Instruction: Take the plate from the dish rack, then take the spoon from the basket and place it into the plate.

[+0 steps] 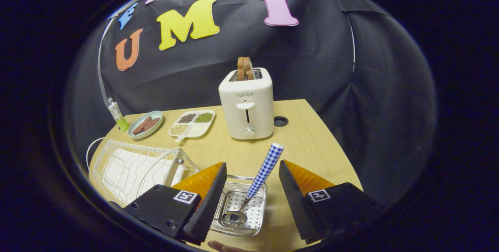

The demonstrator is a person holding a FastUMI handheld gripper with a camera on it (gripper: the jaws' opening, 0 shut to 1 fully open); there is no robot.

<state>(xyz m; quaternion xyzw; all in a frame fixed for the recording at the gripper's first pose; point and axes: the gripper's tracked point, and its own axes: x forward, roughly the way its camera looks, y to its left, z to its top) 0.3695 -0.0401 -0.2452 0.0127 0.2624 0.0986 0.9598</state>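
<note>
Hand-held gripper (252,174) spread wide above the metal basket (255,221), fingers either side of the spoon (260,180), touching neither. Spoon propped bowl-down in the basket, checked handle leaning up and away between the fingers. Dish rack (128,168) just left on the bench (312,147); toaster (247,104) beyond, holding bread; plate impossible to make out in the rack.

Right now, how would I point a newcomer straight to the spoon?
Start at the white toaster on the wooden table, then come toward the open gripper. Between its fingers sits a perforated metal basket; the spoon leans in it, bowl down. Its blue-and-white checked handle appears on nothing else.
</note>
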